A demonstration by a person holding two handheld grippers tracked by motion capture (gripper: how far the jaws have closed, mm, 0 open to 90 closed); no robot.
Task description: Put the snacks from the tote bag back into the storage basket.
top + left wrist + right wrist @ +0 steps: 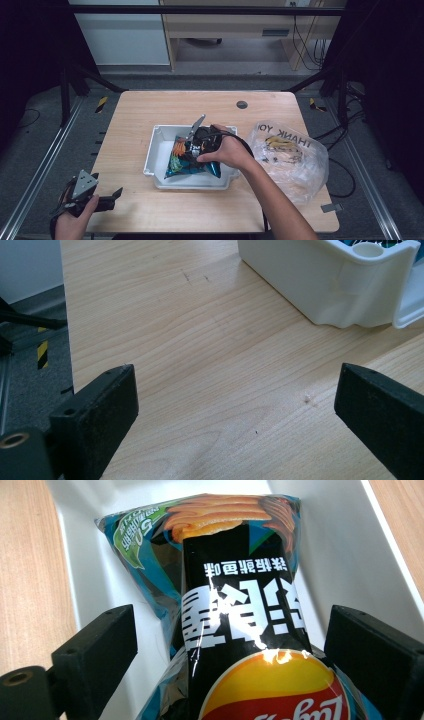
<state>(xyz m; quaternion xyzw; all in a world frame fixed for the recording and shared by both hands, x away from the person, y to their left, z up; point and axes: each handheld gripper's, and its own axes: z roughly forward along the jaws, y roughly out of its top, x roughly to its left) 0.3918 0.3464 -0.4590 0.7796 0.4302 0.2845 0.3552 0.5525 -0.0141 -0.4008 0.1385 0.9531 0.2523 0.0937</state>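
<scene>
Crisps, in a glossy black and teal bag (240, 625), lie in the white tray (159, 150) directly under my right claw (230, 645). The bag sits between the two jaws, which stand wide apart, one on each side of it. The pads do not press on the foil, so I judge that nothing is held at this moment.

I think this bag is very light and puffed with air. The foil looks smooth and shiny, so it is probably slippery, and the crisps inside will break if I squeeze hard. The middle of the bag is fat and would slide out of the jaws. A better place to take it, I believe, is the flat sealed edge at the far end in front of my claw, or a pinch of loose foil near a corner, with gentle closing.

My left claw (230, 405) rests low over the bare wooden surface (210, 340), jaws wide apart and with nothing between them, the tray's corner ahead of it and to its right.
</scene>
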